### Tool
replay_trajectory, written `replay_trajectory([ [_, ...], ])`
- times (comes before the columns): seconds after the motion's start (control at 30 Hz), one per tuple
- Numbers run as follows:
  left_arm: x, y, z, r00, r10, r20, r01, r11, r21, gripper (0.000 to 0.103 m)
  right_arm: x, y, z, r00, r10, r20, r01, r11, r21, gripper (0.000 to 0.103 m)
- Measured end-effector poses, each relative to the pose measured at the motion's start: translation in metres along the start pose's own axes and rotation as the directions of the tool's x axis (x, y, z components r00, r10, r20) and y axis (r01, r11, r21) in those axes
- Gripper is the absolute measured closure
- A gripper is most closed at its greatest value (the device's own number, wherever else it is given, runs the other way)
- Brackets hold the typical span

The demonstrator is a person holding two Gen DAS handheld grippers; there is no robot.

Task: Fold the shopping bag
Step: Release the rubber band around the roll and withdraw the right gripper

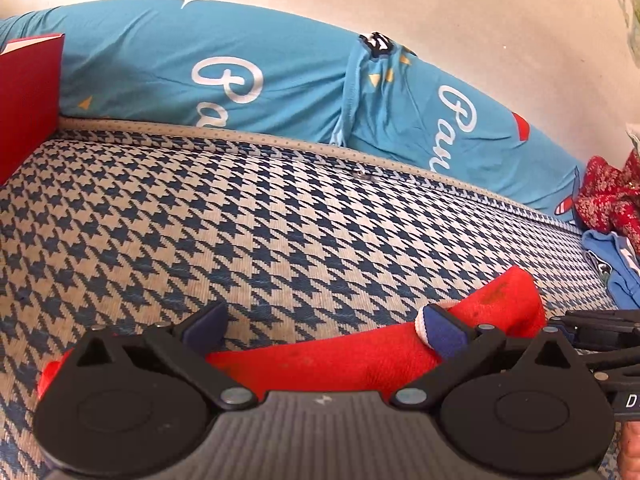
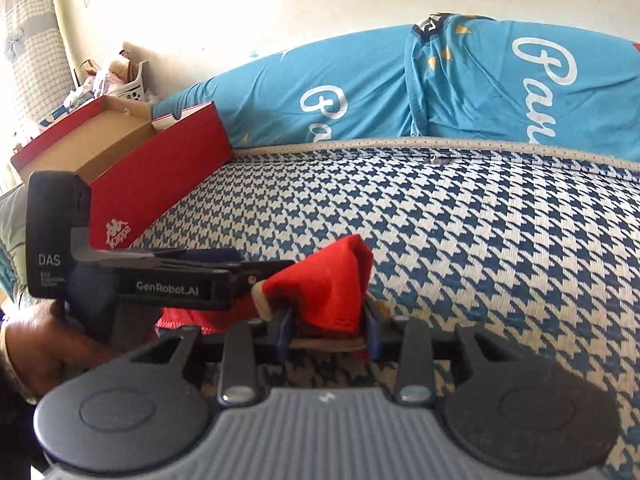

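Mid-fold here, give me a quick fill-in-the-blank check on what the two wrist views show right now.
1. The right gripper is closed on the ____ shopping bag.
2. The bag rests on a mattress with a blue and white ____ pattern.
3. The open red box at the mattress's edge is a ____ box.
4. The left gripper has its jaws ____, with the bag between them.

Missing words: red; houndstooth; shoe; open
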State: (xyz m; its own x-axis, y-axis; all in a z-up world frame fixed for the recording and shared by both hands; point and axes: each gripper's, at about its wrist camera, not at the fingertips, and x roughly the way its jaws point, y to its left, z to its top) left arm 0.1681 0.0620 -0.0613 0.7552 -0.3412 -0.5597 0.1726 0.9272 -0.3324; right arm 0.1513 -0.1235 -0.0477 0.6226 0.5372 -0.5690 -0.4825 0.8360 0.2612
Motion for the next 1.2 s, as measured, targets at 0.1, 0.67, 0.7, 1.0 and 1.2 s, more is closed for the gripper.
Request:
replay_trajectory([
  [0.1, 0.005, 0.000, 0.001, 1.000, 0.017, -0.011, -0.017, 1.000, 0.006, 0.000, 0.006, -0.005, 0.002, 1.000, 0.000, 0.008, -0.001, 0.999, 0.055, 0.070],
  [0.67, 0.007, -0.002, -0.002, 0.999, 0.034, -0.014, -0.033, 0.999, 0.034, 0.000, 0.014, -0.007, -0.011, 0.997, -0.071, -0.026, 0.075, 0.976, 0.204, 0.065],
  [0.7, 0.007, -0.003, -0.002, 0.999, 0.034, -0.015, -0.034, 0.999, 0.034, 0.000, 0.014, -0.005, -0.012, 0.996, -0.082, -0.023, 0.085, 0.975, 0.204, 0.065],
  [1.0, 0.008, -0.005, -0.002, 0.999, 0.038, -0.018, -0.037, 0.998, 0.041, 0.000, 0.016, 0.003, -0.022, 0.990, -0.143, -0.009, 0.141, 0.954, 0.264, 0.063],
  [1.2, 0.008, -0.005, -0.002, 0.999, 0.040, -0.020, -0.039, 0.998, 0.044, 0.000, 0.011, 0.021, -0.026, 0.971, -0.241, -0.001, 0.234, 0.941, 0.246, 0.063],
])
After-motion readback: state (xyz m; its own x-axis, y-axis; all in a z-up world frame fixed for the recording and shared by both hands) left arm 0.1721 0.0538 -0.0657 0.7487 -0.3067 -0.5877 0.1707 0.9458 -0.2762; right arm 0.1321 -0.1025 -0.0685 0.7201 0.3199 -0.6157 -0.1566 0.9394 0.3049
